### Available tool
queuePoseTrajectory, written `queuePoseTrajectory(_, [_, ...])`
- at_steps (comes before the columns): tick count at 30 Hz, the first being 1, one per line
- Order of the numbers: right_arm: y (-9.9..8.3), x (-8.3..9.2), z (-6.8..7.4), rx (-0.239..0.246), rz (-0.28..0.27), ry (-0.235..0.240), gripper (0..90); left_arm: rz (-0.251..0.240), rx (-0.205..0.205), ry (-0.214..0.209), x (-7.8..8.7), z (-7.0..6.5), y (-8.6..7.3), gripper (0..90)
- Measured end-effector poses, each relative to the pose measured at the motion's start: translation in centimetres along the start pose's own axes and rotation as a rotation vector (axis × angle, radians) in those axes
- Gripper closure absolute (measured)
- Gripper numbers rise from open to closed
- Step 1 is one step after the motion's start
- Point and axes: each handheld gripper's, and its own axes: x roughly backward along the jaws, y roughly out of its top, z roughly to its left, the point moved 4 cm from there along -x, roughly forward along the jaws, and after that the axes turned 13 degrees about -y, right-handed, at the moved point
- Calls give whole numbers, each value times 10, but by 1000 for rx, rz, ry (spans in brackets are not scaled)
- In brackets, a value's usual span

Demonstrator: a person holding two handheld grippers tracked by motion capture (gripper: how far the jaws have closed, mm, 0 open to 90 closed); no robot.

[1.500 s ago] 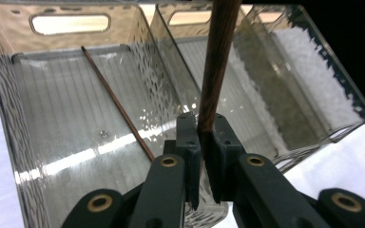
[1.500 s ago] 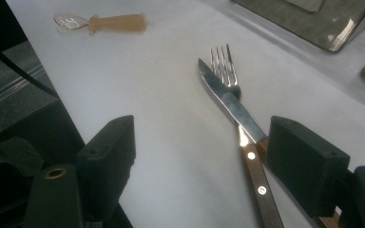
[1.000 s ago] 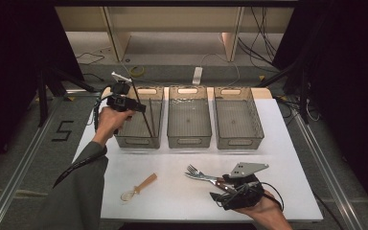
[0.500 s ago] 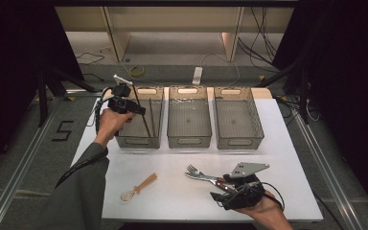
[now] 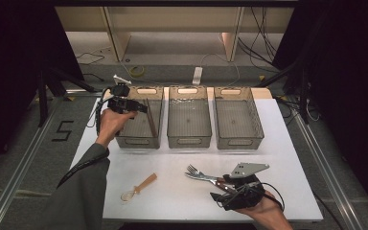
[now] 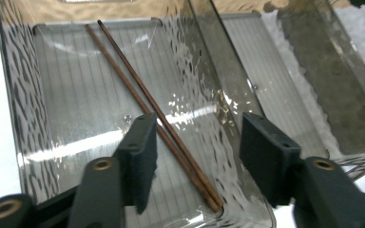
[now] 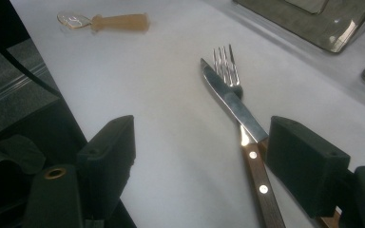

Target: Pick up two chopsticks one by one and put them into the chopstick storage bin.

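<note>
Just released: chopsticks (image 6: 147,104) lie in the left bin (image 5: 139,139), between the parted left tongs (image 6: 197,154).

Having just been opening, the left tongs grip nothing; the thin wooden pair leans on the bin floor, light, stiff and apt to roll, best pinched together near mid-length. Across the counter (image 5: 297,163), the right tongs (image 7: 204,166) stand wide and empty beside the knife (image 7: 247,142) and fork (image 7: 225,64). A "5" (image 5: 63,130) marks the floor.
</note>
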Motion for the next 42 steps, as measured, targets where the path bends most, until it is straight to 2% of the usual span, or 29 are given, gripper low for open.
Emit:
queuePoseTrajectory(3, [0,0,-1,-7,-5,-6,257,-24,-17,-32,5,-7,0,370])
queuePoseTrajectory(6, [1,1,-2,-14,-19,-13,257,-62,-56,-80,14,-20,-4,307])
queuePoseTrajectory(9, [2,3,-2,-19,-39,-21,257,-62,-117,-84,21,-33,-14,281])
queuePoseTrajectory(11, [2,3,-3,-26,-47,-29,255,-76,-129,-95,25,-37,-17,270])
queuePoseTrajectory(12, [2,3,-3,-27,-51,-32,255,-94,-151,-108,31,-44,-24,258])
queuePoseTrajectory(13, [2,4,-3,-31,-55,-35,255,-94,-151,-108,31,-44,-24,247])
queuePoseTrajectory(14, [2,4,-4,-35,-62,-39,256,-99,-181,-124,38,-52,-34,237])
queuePoseTrajectory(15, [3,5,-5,-39,-67,-40,255,-99,-181,-124,38,-52,-34,231])
queuePoseTrajectory(18, [3,5,-6,-43,-76,-46,255,-82,-231,-138,44,-61,-54,224])
queuePoseTrajectory(19, [3,5,-6,-43,-76,-46,255,-82,-231,-138,44,-61,-54,224])
queuePoseTrajectory(20, [3,5,-7,-50,-82,-53,255,-43,-248,-129,42,-65,-62,220])
queuePoseTrajectory(22, [3,5,-7,-53,-91,-57,256,-21,-263,-145,40,-70,-74,210])
queuePoseTrajectory(23, [2,6,-8,-56,-96,-60,255,-21,-263,-145,40,-70,-74,210])
queuePoseTrajectory(24, [2,6,-8,-58,-99,-59,256,38,-285,-146,34,-73,-86,203])
queuePoseTrajectory(25, [2,6,-8,-65,-103,-62,256,38,-285,-146,34,-73,-86,195])
queuePoseTrajectory(26, [2,6,-9,-68,-106,-63,255,74,-301,-125,29,-74,-96,196])
queuePoseTrajectory(28, [1,6,-10,-73,-108,-66,256,103,-300,-130,26,-74,-104,193])
queuePoseTrajectory(31, [1,6,-12,-80,-115,-70,255,119,-302,-131,23,-74,-111,189])
queuePoseTrajectory(33, [0,7,-14,-94,-121,-71,254,148,-298,-138,18,-75,-119,189])
queuePoseTrajectory(37, [0,7,-15,-103,-126,-74,252,189,-321,-99,15,-75,-126,183])
queuePoseTrajectory(42, [-1,7,-16,-108,-128,-75,252,237,-327,-74,12,-72,-136,184])
